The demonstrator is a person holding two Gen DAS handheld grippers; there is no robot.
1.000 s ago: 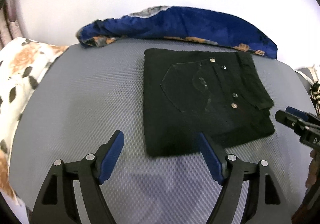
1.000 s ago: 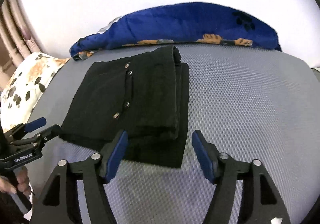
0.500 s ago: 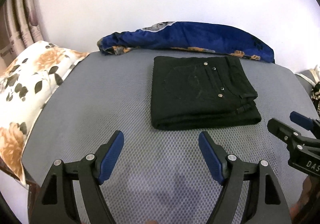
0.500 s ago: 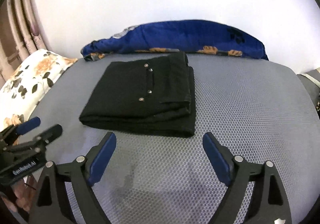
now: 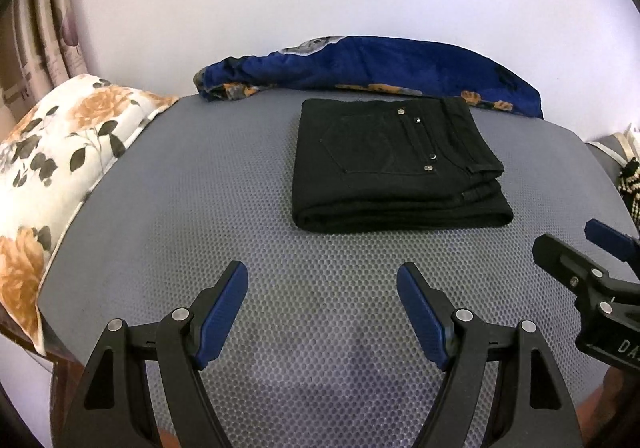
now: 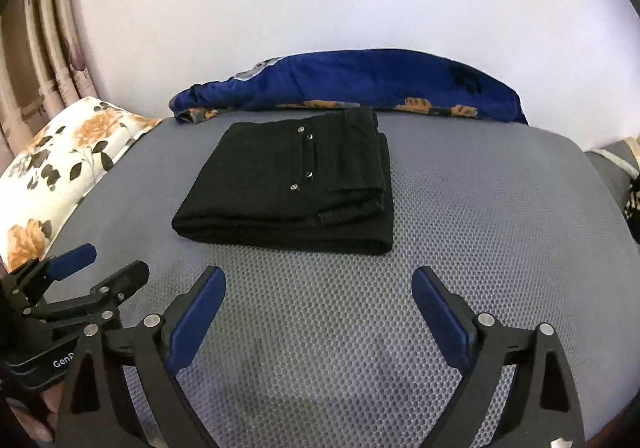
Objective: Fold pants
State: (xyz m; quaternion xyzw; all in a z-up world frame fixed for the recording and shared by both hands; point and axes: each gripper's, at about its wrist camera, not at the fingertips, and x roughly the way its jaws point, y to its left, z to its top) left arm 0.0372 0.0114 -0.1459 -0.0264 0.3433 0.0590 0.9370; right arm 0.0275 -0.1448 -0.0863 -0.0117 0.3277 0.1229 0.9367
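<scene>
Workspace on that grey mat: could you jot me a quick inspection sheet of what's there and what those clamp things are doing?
Surface: grey mesh mat, bare around the pants.
Job's things: black pants folded into a neat rectangle, lying flat, rivets on top.
Clutter: blue patterned cloth bunched along the mat's far edge; floral pillow at its left side.
Grippers: left gripper open, nothing between its jaws; right gripper open and empty, its jaws have just been opening. Both are short of the pants.
Cables: nothing seen.
Surroundings: white wall behind, curtain at left.
</scene>
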